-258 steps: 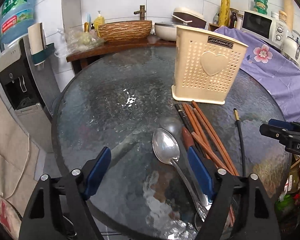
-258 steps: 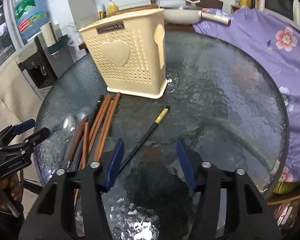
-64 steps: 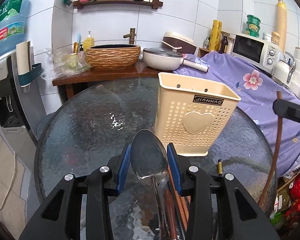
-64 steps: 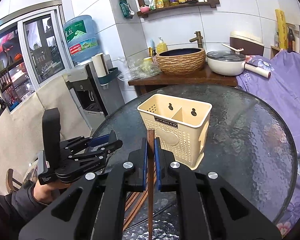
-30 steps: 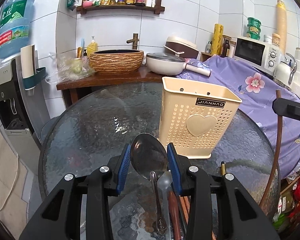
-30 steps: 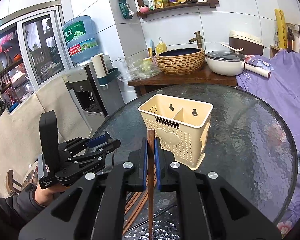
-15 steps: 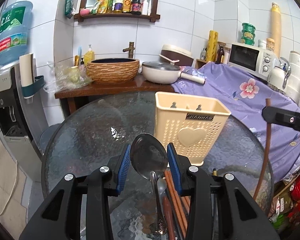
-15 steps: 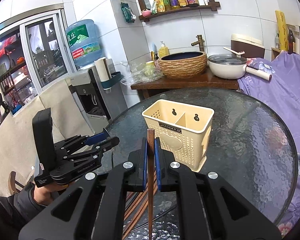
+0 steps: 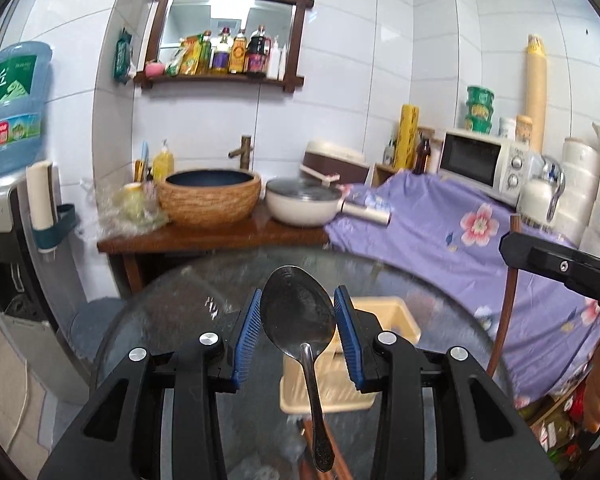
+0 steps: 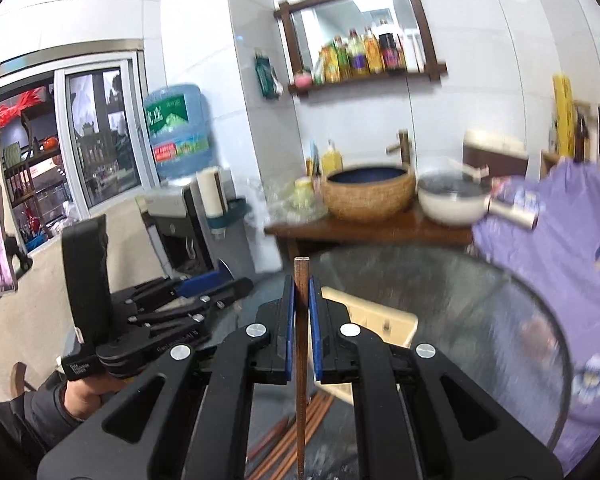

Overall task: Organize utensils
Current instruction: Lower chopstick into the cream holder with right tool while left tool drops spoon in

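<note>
The left gripper (image 9: 296, 336) holds a metal spoon (image 9: 298, 314) by the bowl, its blue pads (image 9: 247, 336) closed against the bowl's two edges, with the handle hanging down toward the camera. The right gripper (image 10: 299, 328) has its jaws almost together on a single brown chopstick (image 10: 300, 360), which stands upright between the pads, its top end poking just above them and its long shaft dropping out of the bottom of the right wrist view. In the left wrist view the same chopstick (image 9: 506, 300) hangs from the right gripper at the right edge of the picture.

The cream perforated utensil holder (image 9: 384, 320) stands on the round glass table (image 9: 180, 312), below and beyond both grippers, largely hidden behind the spoon and the left pads. In the right wrist view its open top (image 10: 372, 320) shows just past the right gripper's pads; that view is blurred. More brown chopsticks (image 10: 296, 436) lie on the glass in front of the holder, not yet collected.

The step in hand appears to be the carry: both utensils are lifted clear of the table and raised above the holder's rim. The next move calls for bringing each utensil over the holder's open top, tipping it so that the free end points down into a compartment, and lowering it before the jaws let go. The spoon's dangling handle and the long chopstick both need to clear the rim rather than catch on it.
</note>
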The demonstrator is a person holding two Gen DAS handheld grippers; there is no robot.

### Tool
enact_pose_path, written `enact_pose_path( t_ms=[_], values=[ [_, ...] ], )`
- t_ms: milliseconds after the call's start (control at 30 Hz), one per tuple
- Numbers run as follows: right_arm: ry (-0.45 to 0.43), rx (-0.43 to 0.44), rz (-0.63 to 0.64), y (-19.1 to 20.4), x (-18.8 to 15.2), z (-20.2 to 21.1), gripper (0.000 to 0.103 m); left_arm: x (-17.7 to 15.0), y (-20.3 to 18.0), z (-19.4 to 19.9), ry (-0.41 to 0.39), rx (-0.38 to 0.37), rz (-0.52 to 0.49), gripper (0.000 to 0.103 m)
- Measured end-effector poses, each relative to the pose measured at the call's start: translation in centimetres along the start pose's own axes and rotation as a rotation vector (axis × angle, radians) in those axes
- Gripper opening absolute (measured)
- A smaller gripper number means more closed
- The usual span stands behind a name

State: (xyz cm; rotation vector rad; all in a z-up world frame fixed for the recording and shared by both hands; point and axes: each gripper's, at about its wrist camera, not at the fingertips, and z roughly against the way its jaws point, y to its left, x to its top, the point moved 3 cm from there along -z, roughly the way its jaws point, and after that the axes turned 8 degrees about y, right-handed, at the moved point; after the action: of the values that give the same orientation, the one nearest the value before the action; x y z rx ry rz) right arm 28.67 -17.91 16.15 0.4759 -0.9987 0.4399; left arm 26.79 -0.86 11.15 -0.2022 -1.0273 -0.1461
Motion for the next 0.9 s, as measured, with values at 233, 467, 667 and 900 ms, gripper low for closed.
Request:
enact_pose_path(
  t_ms=[233, 467, 667, 900],
  values=[
    [-0.14, -0.066, 0.046, 0.3, 7.6, 1.5, 0.008, 6.6, -1.2, 0.1, -0.068, -0.001, -0.002, 0.036],
    [-0.23, -0.186, 0.038, -1.6, 11.5, -1.0, 0.008, 9.8, -1.7, -3.0, -0.103, 0.071, 0.006, 0.036],
    [-0.221, -0.257, 0.039, -3.0, 9.1, -5.1, 0.008, 7.9, -0.6, -7.7, -0.075, 0.115, 0.059, 0.036],
    [-0.171, -0.272, 0.013, -4.4, 5.0, -8.4, 0.008, 5.1, 0.4, -9.5, -0.077, 0.156, 0.092, 0.036]
  ],
)
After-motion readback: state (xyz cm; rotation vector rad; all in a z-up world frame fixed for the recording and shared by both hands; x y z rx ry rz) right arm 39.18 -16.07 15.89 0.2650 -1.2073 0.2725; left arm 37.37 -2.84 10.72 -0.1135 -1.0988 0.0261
